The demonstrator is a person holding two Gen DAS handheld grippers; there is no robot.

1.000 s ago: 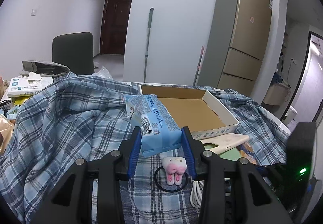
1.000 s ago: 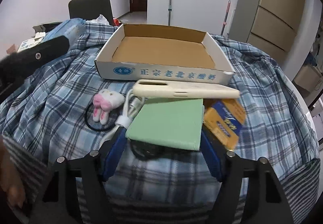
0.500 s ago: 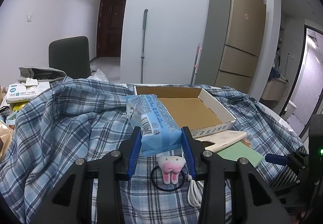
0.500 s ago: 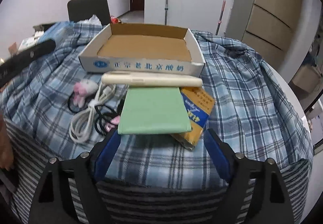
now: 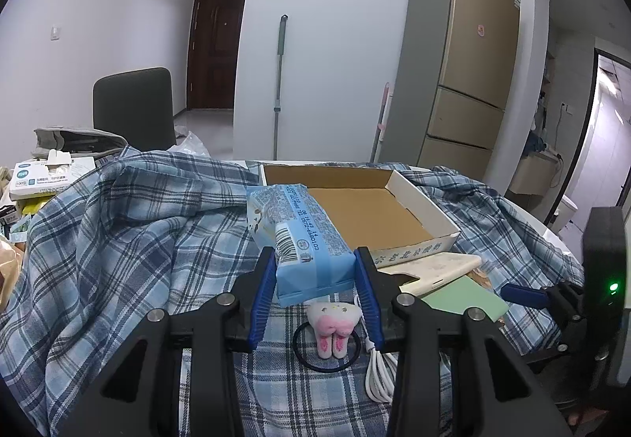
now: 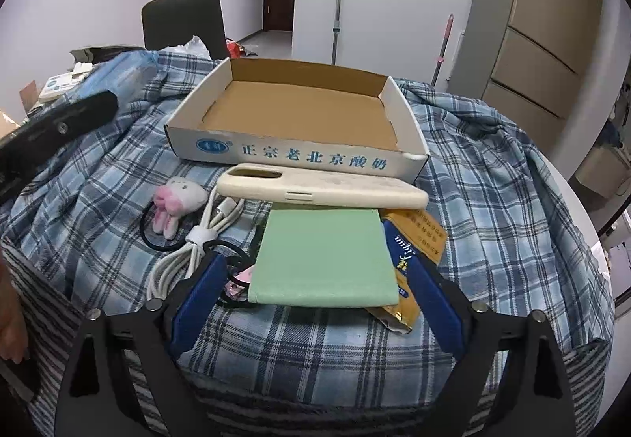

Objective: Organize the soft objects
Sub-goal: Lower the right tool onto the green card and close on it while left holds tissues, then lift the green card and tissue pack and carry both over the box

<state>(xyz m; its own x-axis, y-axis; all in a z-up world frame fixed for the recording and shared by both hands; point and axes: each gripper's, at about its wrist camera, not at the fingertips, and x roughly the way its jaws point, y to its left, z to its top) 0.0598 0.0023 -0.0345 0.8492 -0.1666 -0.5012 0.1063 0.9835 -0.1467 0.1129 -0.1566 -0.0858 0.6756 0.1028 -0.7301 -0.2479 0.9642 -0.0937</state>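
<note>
Covering the whole desk, a blue plaid cloth (image 6: 493, 200) lies rumpled under everything, and on it toward the far side sits the open cardboard tray (image 6: 299, 155), its floor bare. Just in front of the tray lie a cream phone case (image 6: 323, 190), a green pouch (image 6: 323, 259) partly over a yellow packet (image 6: 418, 239), a coiled white cable (image 6: 189, 251) and a small pink plush on a black hair tie (image 6: 175, 198).

Judging from this, the step in hand is carrying the blue tissue pack (image 5: 299, 239) into the tray. To do it well, keep the pack level, lift it clear of the near wall, and lower it flat against one corner so room is left for the pouch and plush. A soft pack gives under pressure, so a light squeeze is enough.

The left tongs (image 5: 315, 279) are closed on the near end of the tissue pack, blue pads pressed against both its sides, holding it above the plush. The right tongs (image 6: 315, 303) are spread wide, straddling the near edge of the green pouch; whether the pads touch it I cannot tell.
</note>
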